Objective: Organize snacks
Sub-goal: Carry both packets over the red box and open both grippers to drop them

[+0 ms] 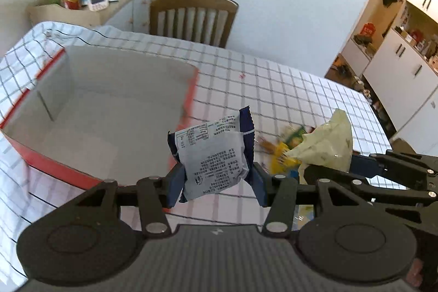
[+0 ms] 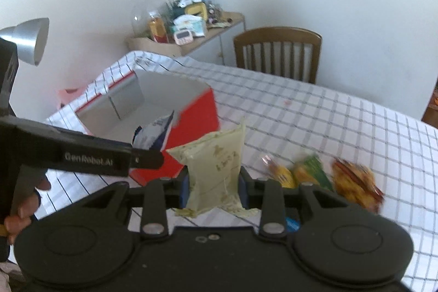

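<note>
Left gripper (image 1: 216, 179) pinches a light, crinkly blue packet (image 1: 213, 152) mid-body; right gripper (image 2: 213, 190) clamps a soft green pouch (image 2: 216, 166) near the red box (image 1: 109, 106)

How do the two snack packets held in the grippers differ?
The blue-and-white packet is dark blue at its edges with a grey printed panel; the pale green packet is plain cream-green. The left gripper holds the former, the right gripper the latter. Both are small sealed pillow packs, clamped upright, near the red box.
</note>
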Demonstrator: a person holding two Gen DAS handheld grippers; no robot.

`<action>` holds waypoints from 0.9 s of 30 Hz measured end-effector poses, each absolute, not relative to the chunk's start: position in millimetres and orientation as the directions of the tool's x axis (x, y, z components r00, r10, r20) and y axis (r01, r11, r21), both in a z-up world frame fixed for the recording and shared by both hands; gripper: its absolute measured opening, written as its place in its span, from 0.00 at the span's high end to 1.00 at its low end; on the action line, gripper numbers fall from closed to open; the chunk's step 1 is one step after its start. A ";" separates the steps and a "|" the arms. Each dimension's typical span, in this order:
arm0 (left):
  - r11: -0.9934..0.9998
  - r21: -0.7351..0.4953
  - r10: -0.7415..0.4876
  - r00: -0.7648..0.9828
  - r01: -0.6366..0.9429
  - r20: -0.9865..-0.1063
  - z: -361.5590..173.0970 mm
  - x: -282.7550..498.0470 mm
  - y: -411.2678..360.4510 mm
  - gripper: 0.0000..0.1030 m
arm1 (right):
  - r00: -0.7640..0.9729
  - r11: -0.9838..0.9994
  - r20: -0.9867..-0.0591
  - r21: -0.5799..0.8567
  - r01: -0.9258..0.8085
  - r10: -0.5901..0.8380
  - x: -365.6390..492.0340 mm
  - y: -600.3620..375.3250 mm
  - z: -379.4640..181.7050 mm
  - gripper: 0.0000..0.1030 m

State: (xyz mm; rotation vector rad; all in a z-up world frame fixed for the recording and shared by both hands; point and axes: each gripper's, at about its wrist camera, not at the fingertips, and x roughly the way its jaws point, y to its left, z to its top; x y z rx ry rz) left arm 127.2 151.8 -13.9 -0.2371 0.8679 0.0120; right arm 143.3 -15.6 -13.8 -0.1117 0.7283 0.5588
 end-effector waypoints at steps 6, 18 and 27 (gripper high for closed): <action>0.979 -0.166 -0.048 0.668 -0.115 -0.743 0.8 131.6 202.8 0.51 | 0.603 0.843 -0.657 0.094 -0.530 0.452 157.7 44.3 -11.5 0.69; 0.984 -0.087 0.028 0.624 -0.153 -0.781 -13.2 154.0 292.8 0.50 | 0.558 0.838 -0.706 0.092 -0.538 0.436 192.7 138.1 -33.5 0.69; 0.984 -0.050 0.051 0.541 -0.169 -0.839 -48.2 178.5 328.7 0.50 | 0.510 0.831 -0.763 0.064 -0.552 0.397 212.2 183.3 -63.2 0.69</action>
